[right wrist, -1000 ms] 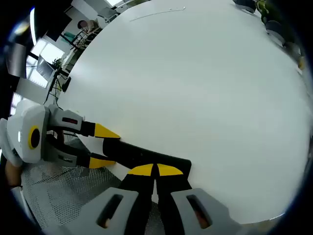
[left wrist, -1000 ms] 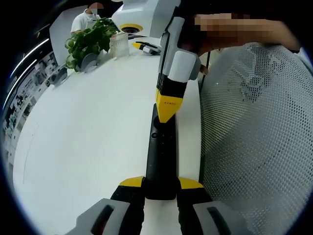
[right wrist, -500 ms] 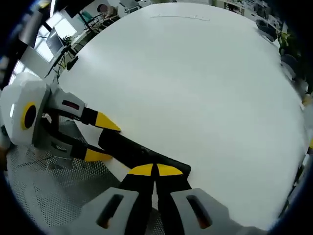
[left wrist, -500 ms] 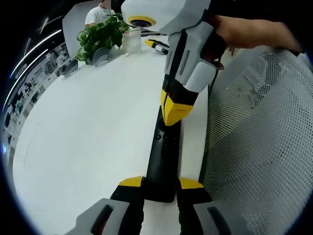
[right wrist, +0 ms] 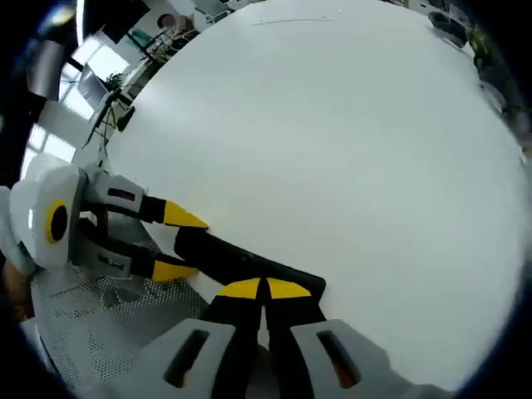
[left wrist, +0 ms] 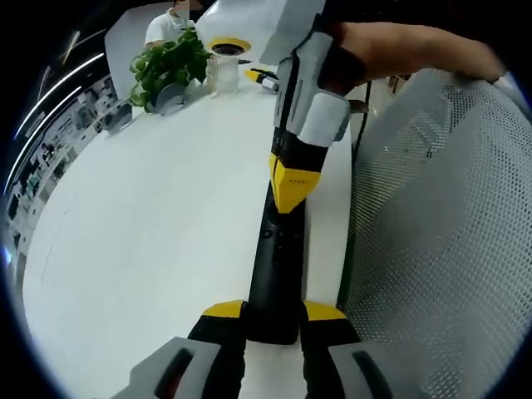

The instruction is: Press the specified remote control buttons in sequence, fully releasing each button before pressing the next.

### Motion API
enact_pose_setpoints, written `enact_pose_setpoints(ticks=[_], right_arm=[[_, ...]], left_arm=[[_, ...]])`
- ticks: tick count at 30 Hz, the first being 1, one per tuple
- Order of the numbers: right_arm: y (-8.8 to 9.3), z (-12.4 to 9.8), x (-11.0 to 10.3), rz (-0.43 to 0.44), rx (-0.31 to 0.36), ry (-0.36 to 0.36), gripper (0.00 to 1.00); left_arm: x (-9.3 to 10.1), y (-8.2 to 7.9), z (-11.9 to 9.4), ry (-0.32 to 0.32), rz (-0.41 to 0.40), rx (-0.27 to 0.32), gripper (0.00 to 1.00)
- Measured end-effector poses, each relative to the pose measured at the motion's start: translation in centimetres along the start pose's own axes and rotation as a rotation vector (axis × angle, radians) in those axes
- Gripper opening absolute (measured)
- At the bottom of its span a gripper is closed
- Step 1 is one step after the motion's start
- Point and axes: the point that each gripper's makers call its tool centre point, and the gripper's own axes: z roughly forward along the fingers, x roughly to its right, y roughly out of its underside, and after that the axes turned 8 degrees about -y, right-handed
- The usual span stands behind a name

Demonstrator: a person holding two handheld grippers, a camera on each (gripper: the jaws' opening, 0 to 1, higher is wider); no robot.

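Observation:
A long black remote control [left wrist: 278,266] lies along the right edge of the white table [left wrist: 150,208]. My left gripper [left wrist: 274,312] is shut on the remote's near end, a yellow tip on each side. My right gripper [left wrist: 289,195], held by a hand, comes down from above with its jaws shut, and the yellow tips rest on the remote's far part. In the right gripper view, the right gripper [right wrist: 264,288] sits shut over the remote control [right wrist: 224,258], and the left gripper [right wrist: 178,243] clamps the remote's other end from the left.
A white mesh chair [left wrist: 432,208] stands against the table edge beside the remote. A potted plant [left wrist: 166,66], a glass jar [left wrist: 220,73] and a person [left wrist: 170,25] are at the table's far end. The broad white table [right wrist: 332,125] stretches beyond the remote.
The right gripper's tips stay on the same part of the remote while its body tilts slightly. The left gripper keeps its hold. Both views have shifted a little.

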Motion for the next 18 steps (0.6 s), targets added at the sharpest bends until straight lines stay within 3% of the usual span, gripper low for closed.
enact_pose_setpoints(ticks=[5,12,16,18], right_arm=[[0.1,-0.1,0.1,0.100,-0.011,-0.032,0.00],[0.9,-0.3,0.1,0.150,-0.066,-0.013,0.00],[0.6,-0.2,-1.1,0.222,-0.053,-0.090,0.00],[1.0,-0.5,-0.8,0.230,-0.073,-0.080,0.00]], left_arm=[[0.2,0.0,0.0,0.003,0.006,0.000,0.24],[0.9,-0.1,0.0,0.020,0.026,0.002,0.24],[0.9,-0.2,0.1,0.020,0.028,0.008,0.24],[0.9,-0.2,0.1,0.022,0.030,0.007,0.24]])
